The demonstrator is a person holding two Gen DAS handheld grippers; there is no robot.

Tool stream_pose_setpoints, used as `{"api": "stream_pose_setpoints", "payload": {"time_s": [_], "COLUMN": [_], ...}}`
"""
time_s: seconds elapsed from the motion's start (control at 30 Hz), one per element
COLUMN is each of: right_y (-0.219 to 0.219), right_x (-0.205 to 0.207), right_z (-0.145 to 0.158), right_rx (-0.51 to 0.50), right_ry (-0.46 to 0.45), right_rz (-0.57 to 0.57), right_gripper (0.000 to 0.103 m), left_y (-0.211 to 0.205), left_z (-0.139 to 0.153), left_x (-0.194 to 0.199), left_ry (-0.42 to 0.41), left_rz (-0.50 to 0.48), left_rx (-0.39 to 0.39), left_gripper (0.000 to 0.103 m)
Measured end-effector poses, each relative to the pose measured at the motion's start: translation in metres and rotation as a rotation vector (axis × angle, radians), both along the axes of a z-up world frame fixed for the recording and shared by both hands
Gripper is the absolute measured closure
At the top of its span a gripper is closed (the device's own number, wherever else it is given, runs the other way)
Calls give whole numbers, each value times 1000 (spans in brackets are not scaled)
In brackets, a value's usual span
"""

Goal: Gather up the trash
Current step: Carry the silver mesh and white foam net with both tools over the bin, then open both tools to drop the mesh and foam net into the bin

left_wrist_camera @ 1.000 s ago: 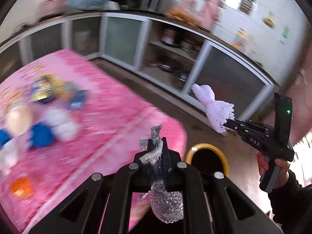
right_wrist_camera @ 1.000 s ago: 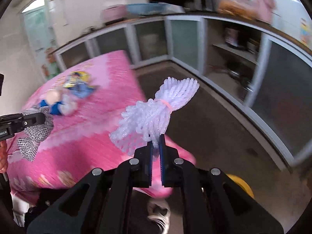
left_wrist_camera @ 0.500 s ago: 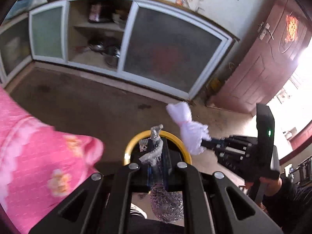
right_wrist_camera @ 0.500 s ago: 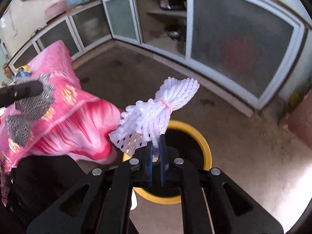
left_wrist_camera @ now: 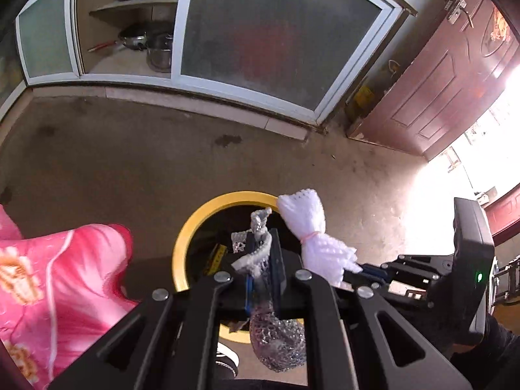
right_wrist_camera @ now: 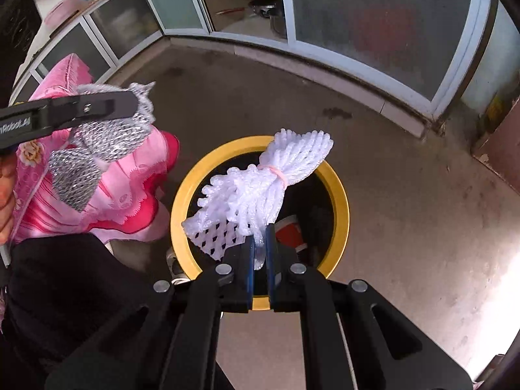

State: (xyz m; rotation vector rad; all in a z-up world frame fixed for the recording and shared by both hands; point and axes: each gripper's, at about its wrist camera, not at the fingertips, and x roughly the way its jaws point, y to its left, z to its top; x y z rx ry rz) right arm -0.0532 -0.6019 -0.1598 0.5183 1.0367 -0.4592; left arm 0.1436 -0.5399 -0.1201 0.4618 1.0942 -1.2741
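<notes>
Trash is hanging from both claws over the bin [right_wrist_camera: 338, 191], a black pail with a yellow rim standing on the bare concrete floor [left_wrist_camera: 113, 162]. White foam netting [right_wrist_camera: 260, 191] is sitting clamped at its lower edge in the right claw [right_wrist_camera: 259, 253], whose pads are pressing together on it. From the pinch, the bundle is rising up and to the right in the right wrist view, its long axis slanting that way, with a pink band cinching it near the far end (the end fans out past the band over the far rim). Silver netting [left_wrist_camera: 260, 253] is sitting clamped in the left claw [left_wrist_camera: 261, 260], pads together on it; its twisted tip is pointing up and away, and a rounded pouch of it is sagging below the fingers toward the camera. In the right wrist view the left claw [right_wrist_camera: 130, 105] is hovering left of the bin, over the pink cloth's [right_wrist_camera: 130, 195] corner. The cloth is draping just left of the rim. Red and yellow scraps are lying inside the bin. Floor is lying open to the right and far side, up to the glass-doored cabinets [left_wrist_camera: 276, 32] and a red door [left_wrist_camera: 438, 74].
</notes>
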Motion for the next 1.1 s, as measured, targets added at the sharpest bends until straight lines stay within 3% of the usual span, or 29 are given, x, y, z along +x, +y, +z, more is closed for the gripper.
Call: {"api": "stream_pose_setpoints", "payload": {"time_s": [0.17,0.23,0.3,0.37,0.43,0.47,0.5,0.57,0.77,0.93,1.03,1.1], "right_y": [-2,-8,-9,-10,-10,-10,-11,-12,-16,-15,-14,-14], "right_x": [4,4,4,4,3,2,0,-2,-5,-8,-9,-10], "right_z": [-6,-9,-12,-14,-15,-15,-14,-13,-9,-4,-5,-6], "right_rx": [3,11,16,10,9,7,7,6,-5,-14,-17,-14], "right_ry": [16,19,36,47,56,55,49,37,49,50,54,55], "right_rz": [6,4,2,-4,-8,-14,-19,-36,-51,-54,-50,-52], "right_gripper": [96,96,96,95,90,80,65,52,52,52,52,52], "left_y": [-2,-4,-1,0,2,3,5,6,11,9,2,2], "left_z": [-4,-5,-5,-6,-6,-7,-7,-7,-7,-8,-13,-17], "left_x": [-3,-2,0,3,5,6,8,10,11,4,2,5], "left_ry": [-8,9,9,1,-3,0,8,11,29,-22,-32,35], "left_rz": [11,21,42,59,72,76,81,93,81,56,44,42], "left_rx": [4,-3,-12,-13,-20,-25,-30,-32,-30,1,68,72], "left_gripper": [93,84,61,51,40,35,31,29,19,8,8,8]}}
